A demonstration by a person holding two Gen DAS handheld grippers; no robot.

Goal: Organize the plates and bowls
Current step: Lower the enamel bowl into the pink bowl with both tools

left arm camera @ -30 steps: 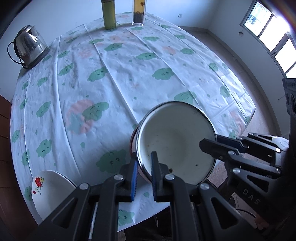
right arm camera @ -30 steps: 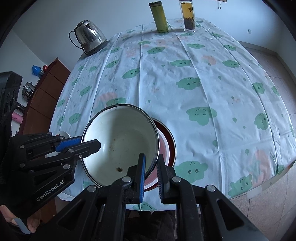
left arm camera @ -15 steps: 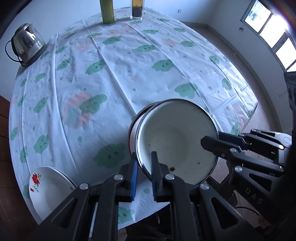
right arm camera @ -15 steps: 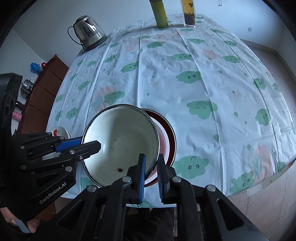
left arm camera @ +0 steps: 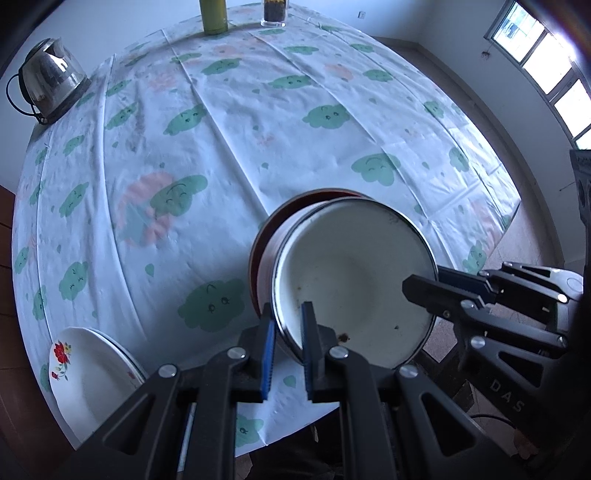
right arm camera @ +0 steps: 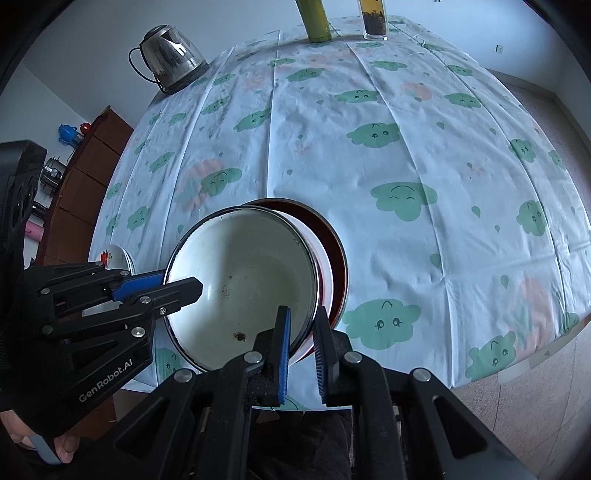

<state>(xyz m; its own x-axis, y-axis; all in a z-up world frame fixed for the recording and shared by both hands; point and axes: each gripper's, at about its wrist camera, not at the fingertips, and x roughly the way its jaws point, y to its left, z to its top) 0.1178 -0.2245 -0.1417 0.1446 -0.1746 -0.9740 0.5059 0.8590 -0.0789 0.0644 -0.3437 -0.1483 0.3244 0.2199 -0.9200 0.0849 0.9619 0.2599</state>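
1. A round table (left arm camera: pixel 258 122) fills both views, covered in a white cloth printed with green clouds and pink blotches.
2. A white enamel bowl (left arm camera: pixel 354 280) with a dark rim is at the near edge of the table, tilted and held between both grippers. Its inside shows a few brown specks.
3. Under and behind the bowl is a dark red plate (right arm camera: pixel 338 266); the bowl overlaps it, but whether they touch cannot be told.
4. The left gripper (left arm camera: pixel 288 332) clamps the bowl's rim on its near left side, with one blue-padded finger inside the bowl and the other outside, the gap narrow.
5. The right gripper (right arm camera: pixel 301 328) grips the rim on the opposite side the same way, its fingers drawn close on the bowl wall.
6. A white plate (left arm camera: pixel 88 373) with a red flower print sits at the table's left edge, well apart from the bowl.
7. A steel kettle (right arm camera: pixel 170 61) stands at the far left of the table.
8. At the far edge stand a green bottle (left arm camera: pixel 214 16) and, just beside it, a glass (right arm camera: pixel 373 18) holding dark leaves.
9. A wooden cabinet (right arm camera: pixel 85 173) stands beyond the table on the left.
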